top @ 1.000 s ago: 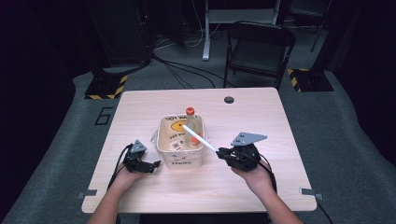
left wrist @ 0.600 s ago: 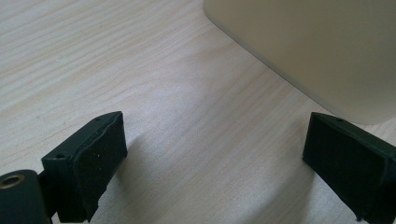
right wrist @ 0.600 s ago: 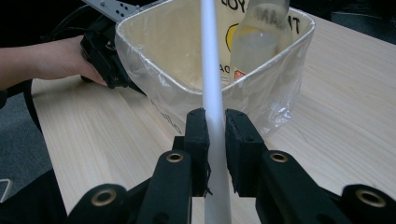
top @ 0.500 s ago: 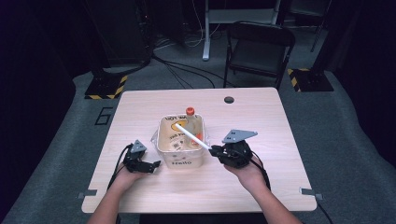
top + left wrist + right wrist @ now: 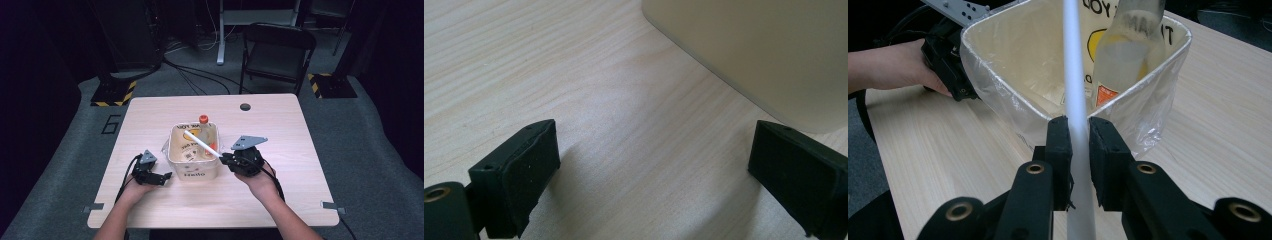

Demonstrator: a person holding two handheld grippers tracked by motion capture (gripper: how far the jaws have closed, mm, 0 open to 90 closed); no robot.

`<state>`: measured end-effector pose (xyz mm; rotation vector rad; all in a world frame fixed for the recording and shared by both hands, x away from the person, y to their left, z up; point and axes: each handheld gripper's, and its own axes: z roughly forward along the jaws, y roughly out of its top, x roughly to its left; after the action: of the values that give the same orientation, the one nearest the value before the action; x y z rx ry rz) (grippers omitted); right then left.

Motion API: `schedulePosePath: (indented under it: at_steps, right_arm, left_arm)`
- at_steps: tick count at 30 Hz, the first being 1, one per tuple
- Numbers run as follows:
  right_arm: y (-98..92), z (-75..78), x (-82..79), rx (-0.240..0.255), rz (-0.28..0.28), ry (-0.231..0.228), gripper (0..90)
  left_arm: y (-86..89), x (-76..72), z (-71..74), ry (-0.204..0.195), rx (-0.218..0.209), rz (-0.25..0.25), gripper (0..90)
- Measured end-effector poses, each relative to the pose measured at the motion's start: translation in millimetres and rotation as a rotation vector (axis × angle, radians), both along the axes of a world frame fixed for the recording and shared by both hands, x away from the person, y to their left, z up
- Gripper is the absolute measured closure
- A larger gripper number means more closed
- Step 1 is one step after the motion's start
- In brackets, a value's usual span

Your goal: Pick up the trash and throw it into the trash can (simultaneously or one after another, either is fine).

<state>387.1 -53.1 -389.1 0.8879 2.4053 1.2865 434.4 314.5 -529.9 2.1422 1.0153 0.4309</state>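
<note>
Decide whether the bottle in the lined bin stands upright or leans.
Leaning: the bottle tilts against the bin's far wall, orange cap above the rim.

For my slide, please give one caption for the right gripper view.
Right gripper clamps a white stick over the lined bin holding a bottle.

High view above the near edge, looking forward and down on the pale wooden surface (image 5: 150, 115), both gripper views low and close, all three sharing the cream plastic-lined tub (image 5: 176, 150) (image 5: 769, 55) (image 5: 998, 55).

bin (image 5: 194, 170) mid-table, bottle (image 5: 205, 131) inside, bare table (image 5: 280, 120) around
</note>
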Motion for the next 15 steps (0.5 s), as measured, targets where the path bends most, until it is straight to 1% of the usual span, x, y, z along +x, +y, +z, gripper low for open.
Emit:
schedulePosePath:
  at_steps: [2, 4, 15]
  right_arm:
    - [2.0, 0.0, 1.4, -0.008, 0.001, -0.004, 78.9]
    - [3.8, 0.0, 2.5, -0.004, -0.003, 0.001, 78.9]
    - [15.5, 0.0, 12.0, -0.009, -0.010, -0.006, 78.8]
  left_arm:
    - [0.0, 0.0, 0.0, 0.000, 0.000, 0.000, 5.9]
    - [0.0, 0.0, 0.0, 0.000, 0.000, 0.000, 5.9]
    - [0.0, 0.0, 0.0, 0.000, 0.000, 0.000, 5.9]
